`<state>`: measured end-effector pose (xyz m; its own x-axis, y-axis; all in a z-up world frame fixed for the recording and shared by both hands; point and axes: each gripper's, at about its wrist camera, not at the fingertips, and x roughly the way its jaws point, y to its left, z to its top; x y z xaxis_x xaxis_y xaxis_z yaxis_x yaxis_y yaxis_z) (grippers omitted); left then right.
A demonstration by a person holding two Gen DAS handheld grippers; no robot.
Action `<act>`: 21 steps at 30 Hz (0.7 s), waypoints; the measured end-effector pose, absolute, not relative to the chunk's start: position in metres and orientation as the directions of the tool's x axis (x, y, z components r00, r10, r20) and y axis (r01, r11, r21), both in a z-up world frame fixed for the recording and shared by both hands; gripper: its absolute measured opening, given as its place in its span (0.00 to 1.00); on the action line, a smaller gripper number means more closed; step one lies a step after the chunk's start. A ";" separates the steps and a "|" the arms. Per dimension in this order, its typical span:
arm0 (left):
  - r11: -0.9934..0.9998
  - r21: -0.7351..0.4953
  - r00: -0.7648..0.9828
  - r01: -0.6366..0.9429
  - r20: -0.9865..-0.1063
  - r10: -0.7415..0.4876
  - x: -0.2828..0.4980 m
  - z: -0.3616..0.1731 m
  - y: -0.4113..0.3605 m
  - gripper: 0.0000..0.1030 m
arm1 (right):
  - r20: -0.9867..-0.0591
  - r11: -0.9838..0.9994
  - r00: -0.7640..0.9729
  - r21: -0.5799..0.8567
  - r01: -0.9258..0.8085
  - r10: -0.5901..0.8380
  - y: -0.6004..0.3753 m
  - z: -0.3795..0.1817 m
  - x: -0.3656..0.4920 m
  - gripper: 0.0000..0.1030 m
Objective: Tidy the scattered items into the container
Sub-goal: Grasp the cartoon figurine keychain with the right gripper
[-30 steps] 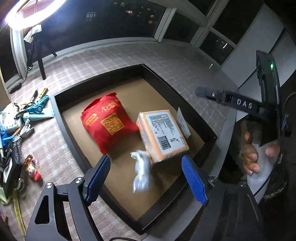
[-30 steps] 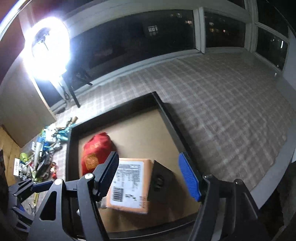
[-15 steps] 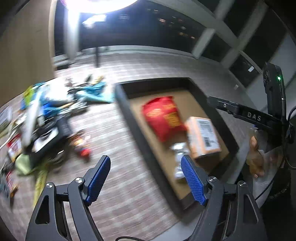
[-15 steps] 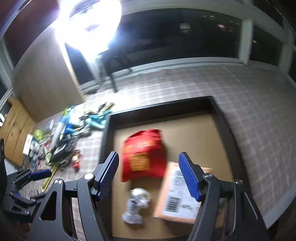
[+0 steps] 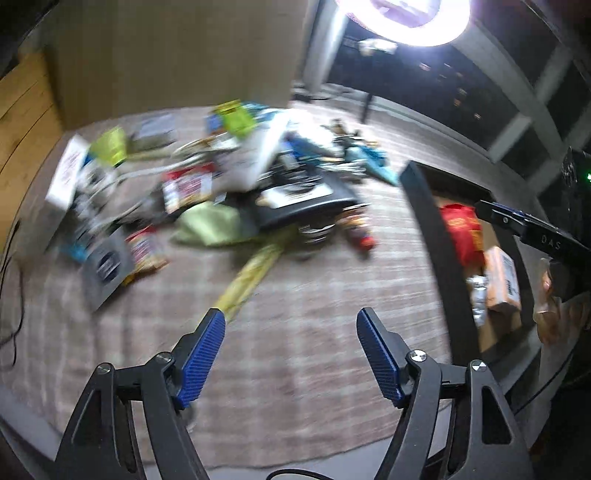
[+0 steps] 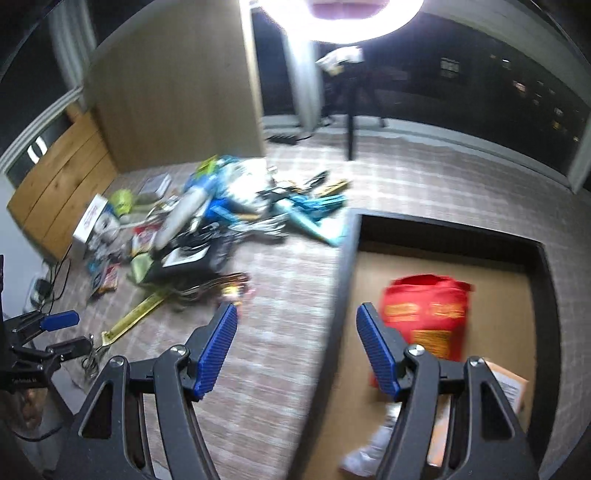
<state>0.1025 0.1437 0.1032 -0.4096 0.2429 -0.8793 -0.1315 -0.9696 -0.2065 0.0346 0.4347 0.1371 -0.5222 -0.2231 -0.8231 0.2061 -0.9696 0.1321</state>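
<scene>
A black tray point(image 5: 424, 214) with a brown floor holds a red bag point(image 5: 461, 229), an orange box point(image 5: 502, 280) and a crumpled white wrapper point(image 5: 478, 299). A blurred pile of scattered items point(image 5: 240, 177) lies left of it, with a yellow strip point(image 5: 251, 277) at its near edge. My left gripper point(image 5: 290, 321) hovers over bare cloth short of the pile, its jaws closing with nothing between them. My right gripper point(image 6: 297, 314) stands open and empty over the tray's left rim point(image 6: 347, 280), with the red bag point(image 6: 424, 314) to its right and the pile point(image 6: 207, 229) to its left.
A checked cloth point(image 5: 295, 350) covers the surface. A wooden cabinet point(image 6: 62, 184) and a beige panel point(image 5: 177, 55) stand behind the pile. A ring light point(image 6: 332, 18) glares from above, on a stand with a dark leg point(image 6: 351, 125). A person's hand point(image 5: 550, 314) shows at the right edge.
Both views have swung left, off the tray and towards the pile. The tray has slid to the right side of each frame. Both grippers remain empty.
</scene>
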 end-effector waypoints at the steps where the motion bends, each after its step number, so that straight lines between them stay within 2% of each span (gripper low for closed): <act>1: -0.973 -0.198 -0.410 -0.120 -0.882 0.231 0.106 0.100 0.136 0.67 | -0.828 -0.967 -0.512 0.131 0.221 -0.229 0.427 0.133 0.033 0.64; 7: -0.991 -0.087 -0.395 -0.104 -0.911 0.122 0.126 0.078 0.105 0.64 | -0.867 -0.944 -0.433 0.115 0.308 -0.247 0.375 0.100 0.020 0.64; 11: -0.993 -0.079 -0.360 -0.086 -0.927 0.105 0.130 0.059 0.090 0.61 | -0.892 -0.943 -0.390 0.103 0.316 -0.228 0.357 0.076 0.008 0.63; 12: -0.993 -0.080 -0.353 -0.082 -0.930 0.104 0.130 0.054 0.089 0.59 | -0.897 -0.944 -0.380 0.103 0.314 -0.225 0.355 0.071 0.004 0.63; 14: -0.994 -0.073 -0.337 -0.078 -0.937 0.095 0.130 0.046 0.087 0.47 | -0.903 -0.944 -0.370 0.100 0.314 -0.218 0.352 0.065 0.000 0.63; 15: -0.995 -0.066 -0.326 -0.080 -0.941 0.089 0.129 0.041 0.087 0.44 | -0.906 -0.944 -0.368 0.091 0.316 -0.211 0.350 0.062 -0.002 0.63; 19: -0.993 -0.028 -0.297 -0.114 -0.953 0.061 0.129 0.024 0.094 0.41 | -0.911 -0.942 -0.365 0.068 0.329 -0.193 0.342 0.054 -0.008 0.63; 21: -0.992 -0.009 -0.290 -0.123 -0.956 0.044 0.128 0.019 0.097 0.27 | -0.914 -0.942 -0.362 0.059 0.331 -0.184 0.339 0.051 -0.011 0.63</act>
<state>0.1277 0.0969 0.0187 -0.2904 0.0444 -0.9559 -0.1227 -0.9924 -0.0088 -0.0114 0.3394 0.0509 -0.3620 -0.1841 -0.9138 0.3309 -0.9418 0.0586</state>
